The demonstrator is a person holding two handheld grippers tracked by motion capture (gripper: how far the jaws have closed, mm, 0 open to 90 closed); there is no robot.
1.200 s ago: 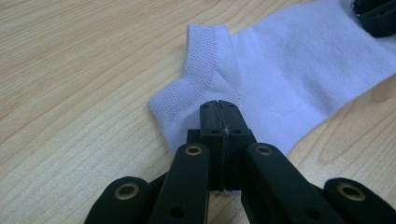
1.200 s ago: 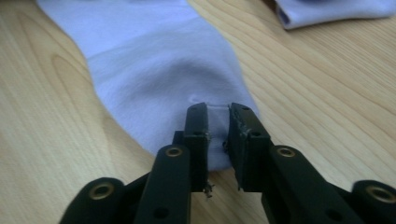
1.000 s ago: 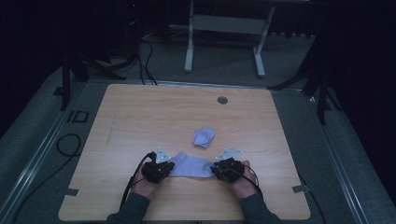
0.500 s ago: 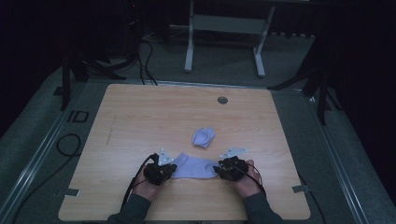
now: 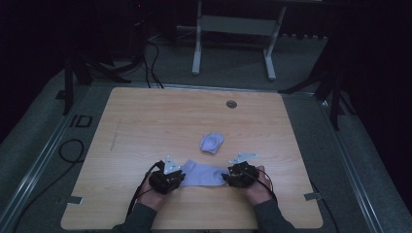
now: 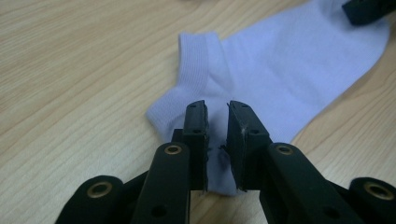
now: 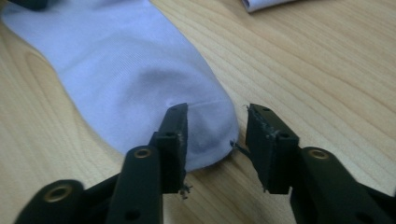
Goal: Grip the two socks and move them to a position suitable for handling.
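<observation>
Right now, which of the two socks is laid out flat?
The sock stretched between the two tongs lies flat; the other sock, farther up the table, is bunched up.

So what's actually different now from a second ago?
Very little. Both tools, left and right, stay at the ends of the flat sock, the hands perhaps a touch nearer the person. The sock and the balled-up sock beyond it lie as before on the table.

High view dim, underexposed; surroundings lost in near-black, only wooden table [image 5: 145, 121] moderately lit, detail soft and grainy. Gripper views much brighter, evenly lit from above. Soft shadow cast under jaws onto white sock [image 6: 280, 70]. Faint sheen seen on wood grain. Nearest jaw parts slightly blurred; far corners out of focus.
</observation>
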